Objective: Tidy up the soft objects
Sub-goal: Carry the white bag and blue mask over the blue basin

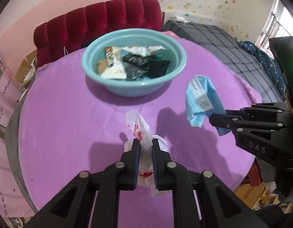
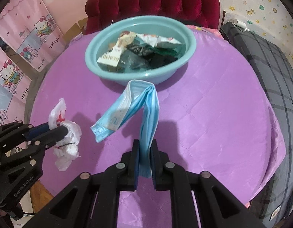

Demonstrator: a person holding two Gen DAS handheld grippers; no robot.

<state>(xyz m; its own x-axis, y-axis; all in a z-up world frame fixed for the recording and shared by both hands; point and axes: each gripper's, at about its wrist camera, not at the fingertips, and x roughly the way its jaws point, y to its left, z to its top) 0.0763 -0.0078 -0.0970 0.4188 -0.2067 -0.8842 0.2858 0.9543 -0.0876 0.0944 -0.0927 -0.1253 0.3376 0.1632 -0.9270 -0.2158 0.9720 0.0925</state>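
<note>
Two soft things are in the air at once, one in each of our grippers. Our left gripper (image 1: pixel 146 144) has its fingers (image 1: pixel 135 152) pinched narrow on a crumpled white plastic bag (image 1: pixel 138 127) with red print; loose plastic bunches up past the fingertips and more hangs behind them. Our right gripper (image 2: pixel 145 146) has its fingers (image 2: pixel 136 152) clamped on a light blue face mask pack (image 2: pixel 127 106), held by one end only — the rest arches up ahead of the fingertips and flops down to their left. Both bundles hang clear of the purple tabletop (image 2: pixel 213 114).

Ahead of both pairs of fingers stands the teal basin (image 1: pixel 116 89), already holding several wrappers and dark bags (image 1: pixel 138 64), and we judge that this is where both bundles are meant to go.

What could go wrong from here, as we judge it:
- The mask pack is gripped at its edge, so a quick swing could pull it out of the fingers.
- Its drooping free end could catch the near rim and leave the pack draped over the wall instead of inside.
- The bag is slick and springy; it may cling to a finger on release, or puff up and slide back out.
- Both grippers head for one basin — they could knock each other above it
</note>
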